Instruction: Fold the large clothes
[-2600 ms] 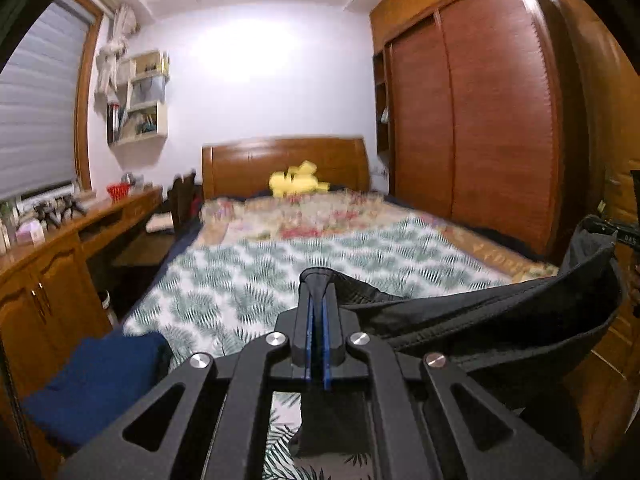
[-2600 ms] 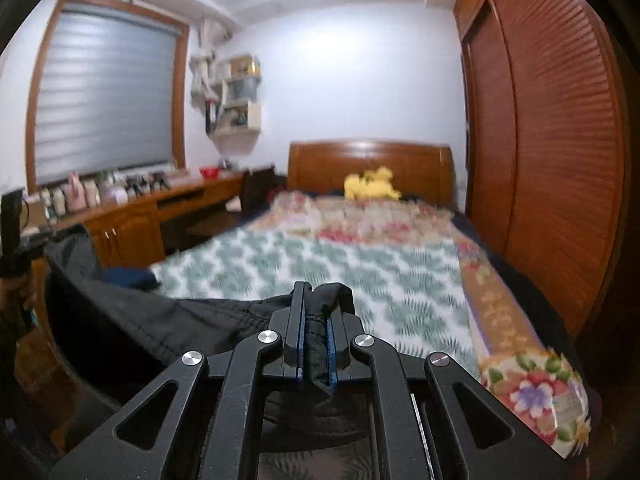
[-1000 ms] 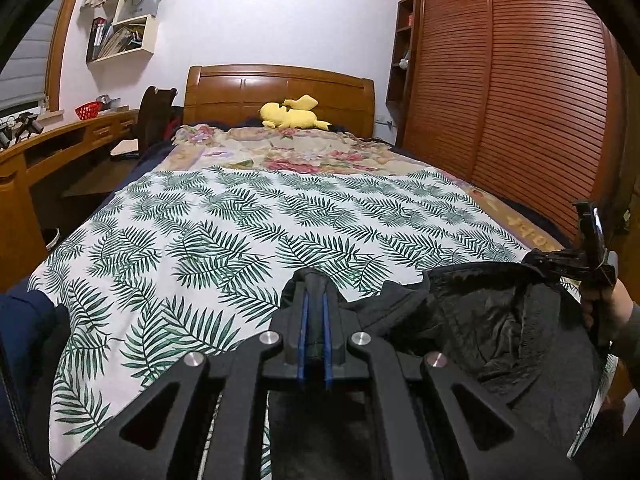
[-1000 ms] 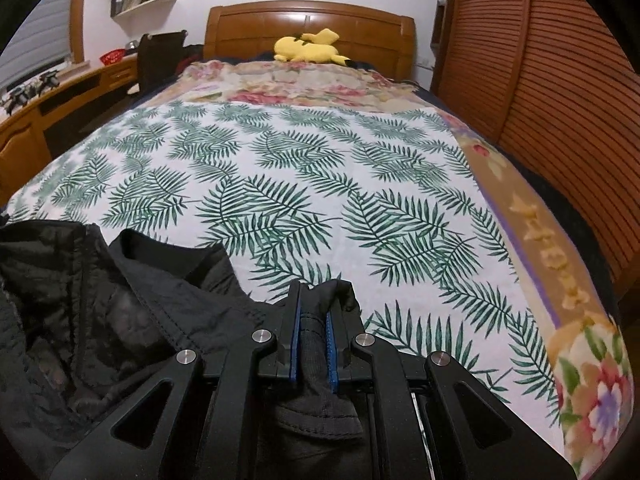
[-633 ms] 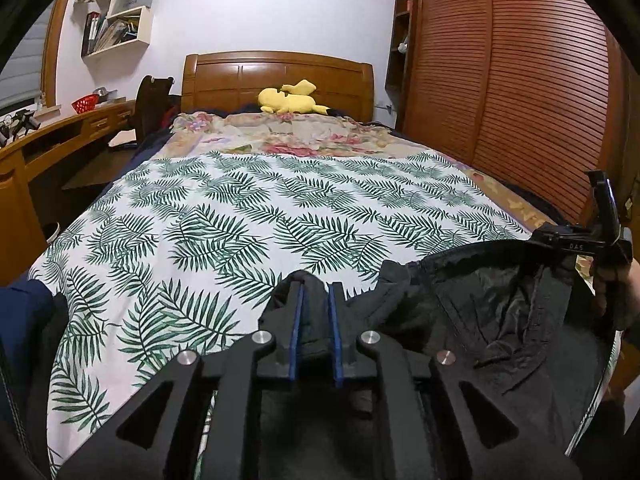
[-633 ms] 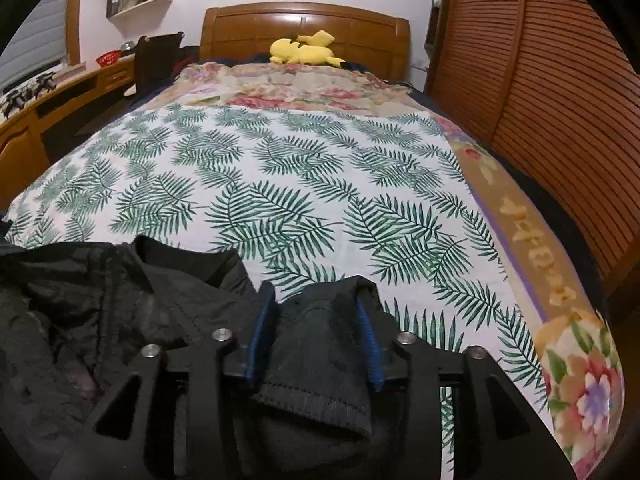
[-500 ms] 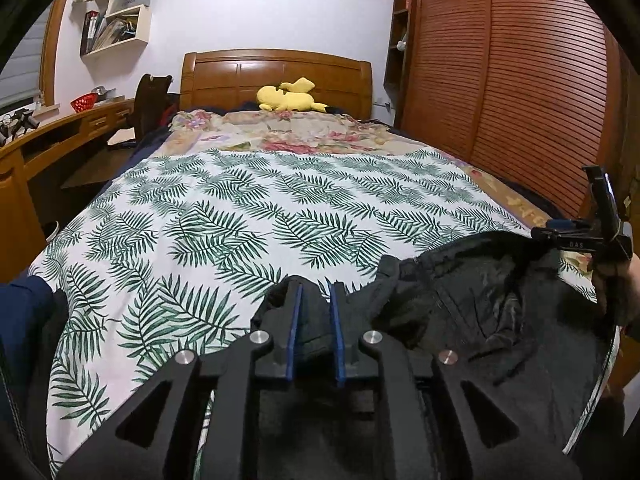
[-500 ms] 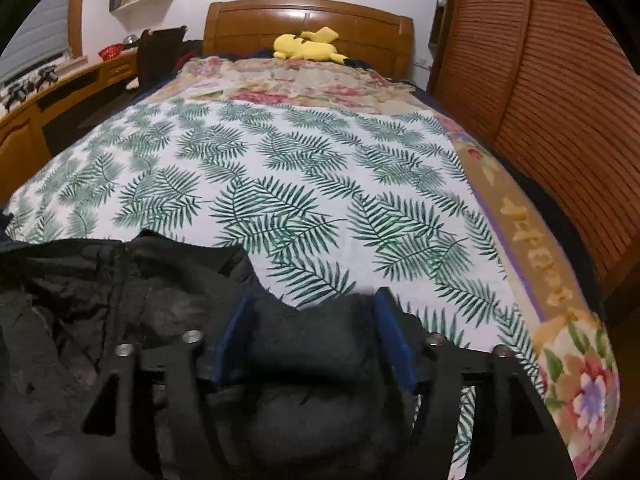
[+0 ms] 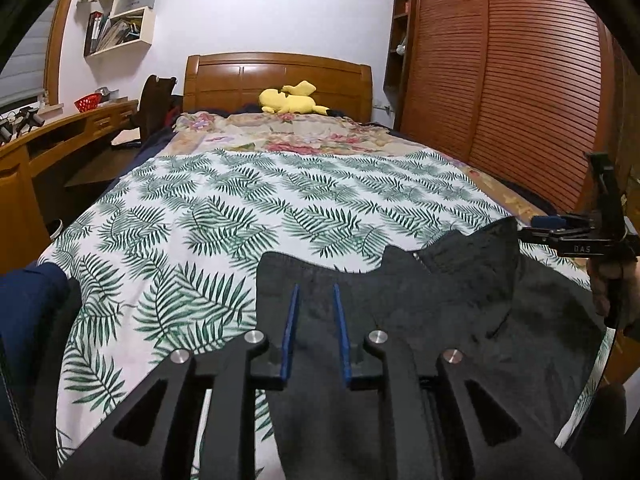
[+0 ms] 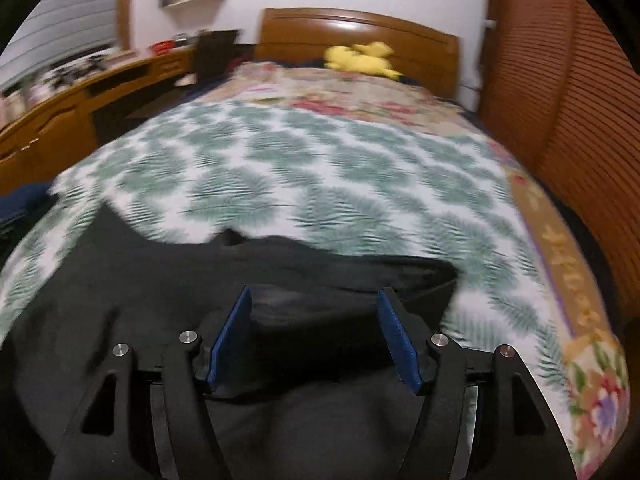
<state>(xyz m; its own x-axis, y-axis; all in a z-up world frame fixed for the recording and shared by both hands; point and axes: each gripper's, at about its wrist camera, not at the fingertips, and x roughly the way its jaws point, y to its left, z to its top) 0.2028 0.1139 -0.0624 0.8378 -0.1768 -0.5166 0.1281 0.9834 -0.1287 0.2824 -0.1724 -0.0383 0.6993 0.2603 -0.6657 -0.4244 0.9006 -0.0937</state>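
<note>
Garment lies at the bed's near edge; left jaws opening, right apart.

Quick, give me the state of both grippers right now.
Left gripper: jaws opening, narrow gap, black garment lying under them, not gripped.
Right gripper: open wide, garment released beneath it.

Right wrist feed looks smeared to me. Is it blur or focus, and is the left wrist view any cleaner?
Right wrist view: motion blur; the leaf-print bedspread and yellow plush toy are smeared, while the right gripper stays fairly crisp. Left wrist view: sharp across the black garment and left gripper, with fisheye bowing of the wardrobe and a dark vignette at the corners.
</note>
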